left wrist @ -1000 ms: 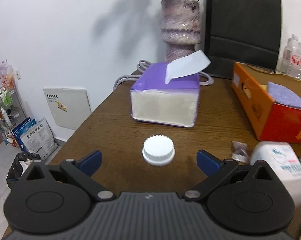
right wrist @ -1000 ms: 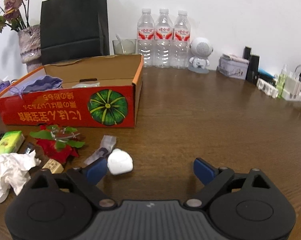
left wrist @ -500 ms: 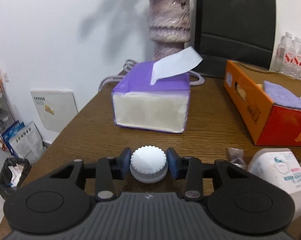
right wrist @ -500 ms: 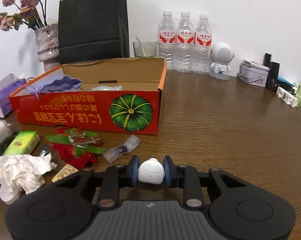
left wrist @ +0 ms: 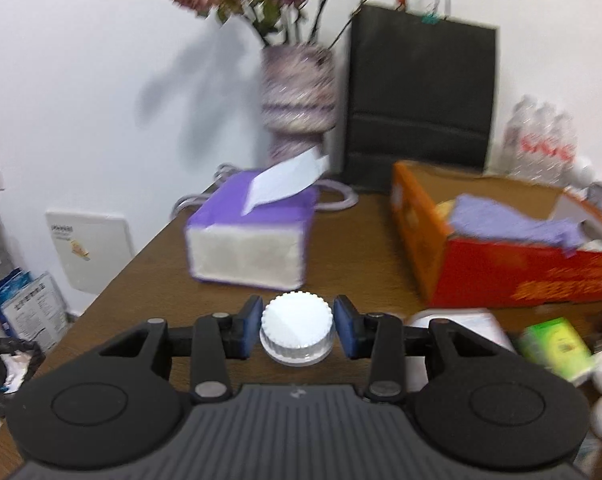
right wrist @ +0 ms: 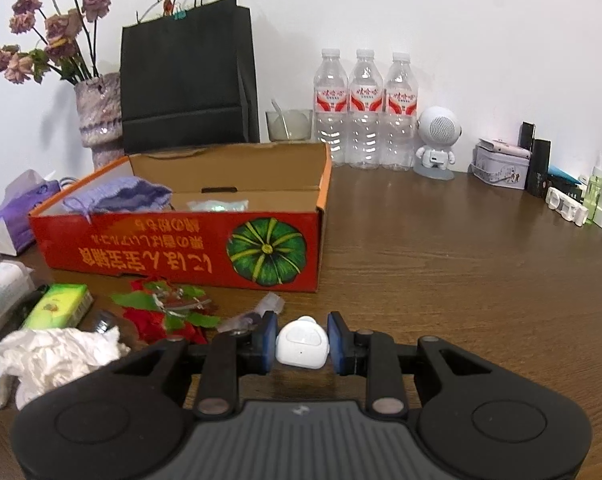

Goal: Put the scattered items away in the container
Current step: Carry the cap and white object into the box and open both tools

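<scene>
Holding a cap (left wrist: 296, 327) in the left claw (left wrist: 297, 330) and a white gadget (right wrist: 301, 342) in the right claw (right wrist: 302, 340), both clamped; box (right wrist: 181, 244) sits ahead-left of right, ahead-right of left.

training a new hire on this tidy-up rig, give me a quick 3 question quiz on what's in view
1. True or false: the left gripper is shut on the white cap.
2. What does the right gripper hold? A) green packet B) small white case C) tissue
3. Fill in: the purple cloth lies inside the ____.

Key: 1 true; 2 B; 3 box
</scene>
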